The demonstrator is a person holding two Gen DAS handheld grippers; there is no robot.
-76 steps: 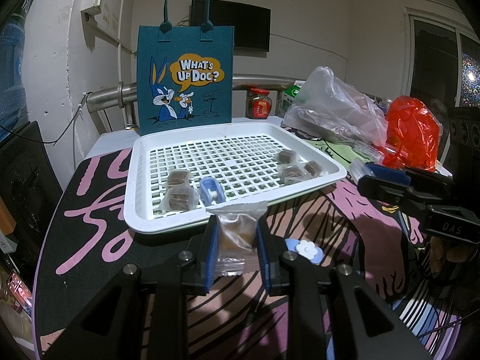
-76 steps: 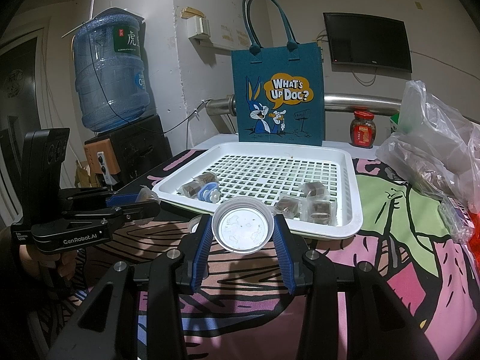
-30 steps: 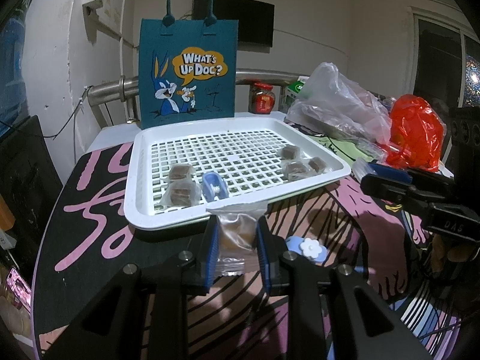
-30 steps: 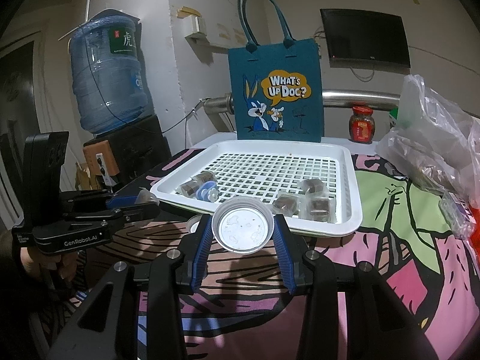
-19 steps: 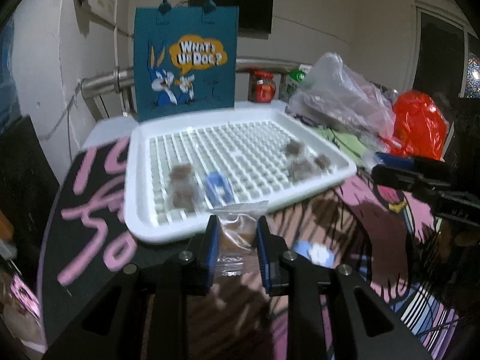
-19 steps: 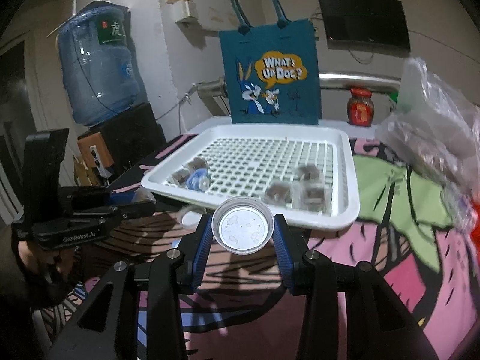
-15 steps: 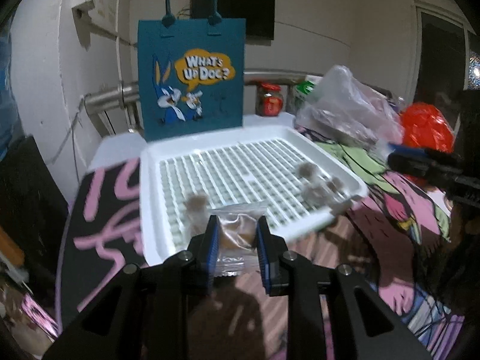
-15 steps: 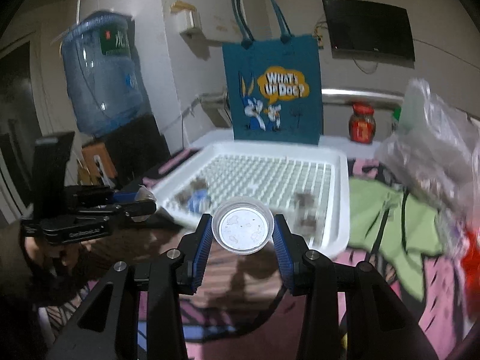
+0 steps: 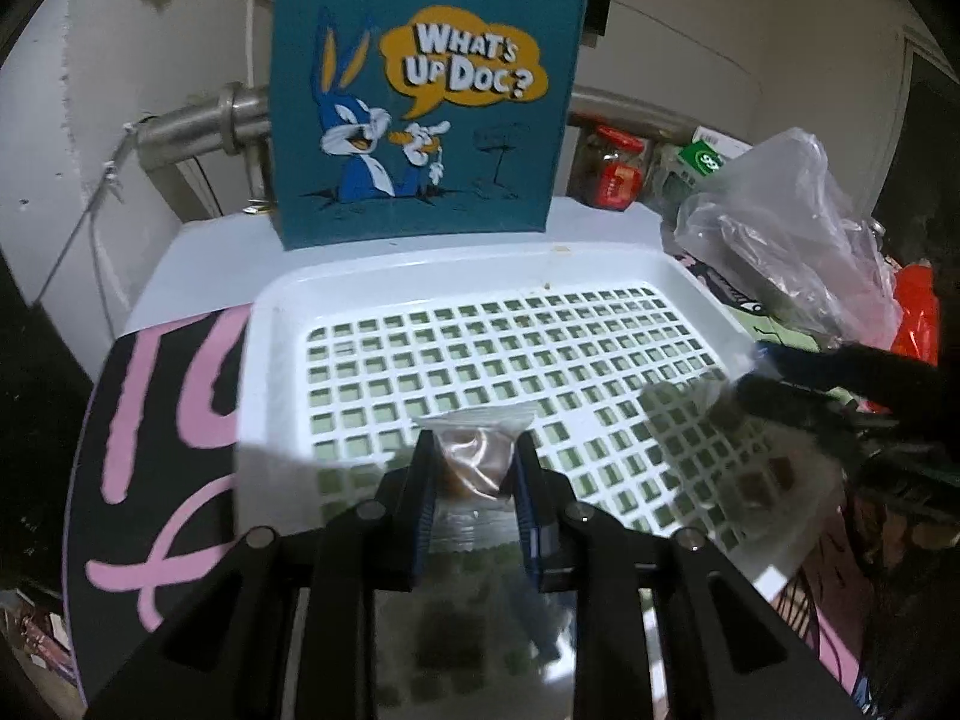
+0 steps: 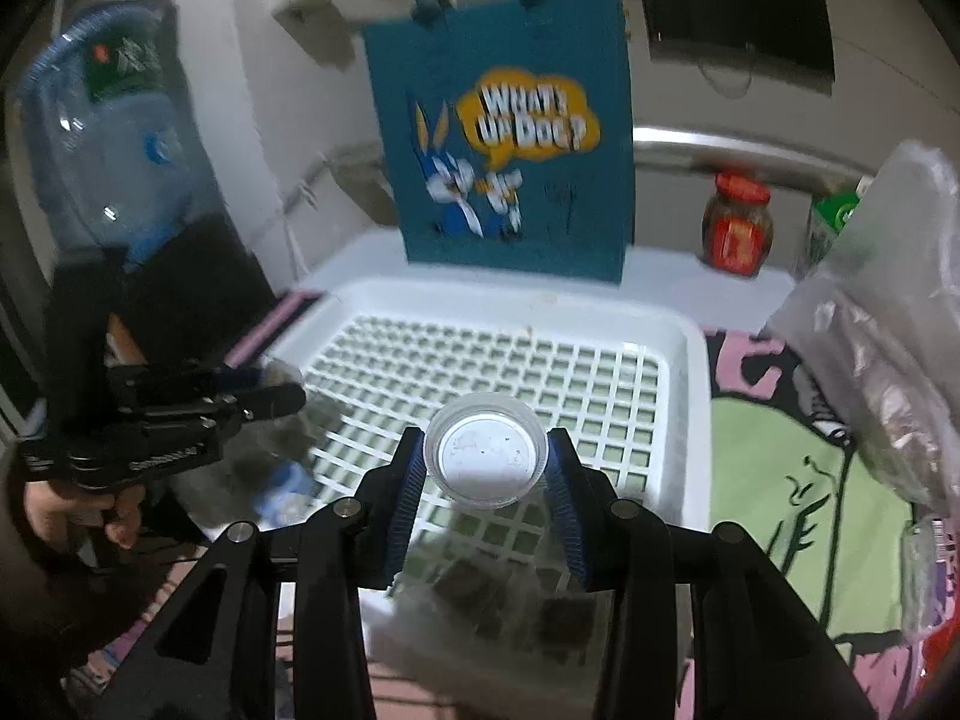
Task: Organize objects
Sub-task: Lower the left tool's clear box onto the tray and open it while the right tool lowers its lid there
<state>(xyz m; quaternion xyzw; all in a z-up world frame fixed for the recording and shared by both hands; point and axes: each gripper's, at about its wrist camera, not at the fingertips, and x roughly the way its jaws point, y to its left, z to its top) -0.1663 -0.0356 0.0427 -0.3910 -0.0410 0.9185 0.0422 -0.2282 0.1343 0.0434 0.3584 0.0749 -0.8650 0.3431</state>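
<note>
Left gripper (image 9: 472, 480) clamps a wrapped candy (image 9: 471, 459); right gripper (image 10: 487, 471) clamps a clear lidded cup (image 10: 485, 458) — both held above the white tray (image 9: 420, 282). Tray floor lies directly below and ahead, the candy over its left half, the cup over its right.

Legible lettering: "WHAT'S UP DOC?" in white capitals inside a yellow speech bubble, printed on the front of the teal tote bag (image 9: 420, 90), which stands upright behind the white tray; the same words show, blurred, in the right wrist view. The labels on the red-lidded jar (image 9: 615, 174), the green carton (image 9: 708, 159) and the water bottle (image 10: 108, 126) are too blurred to read.
</note>
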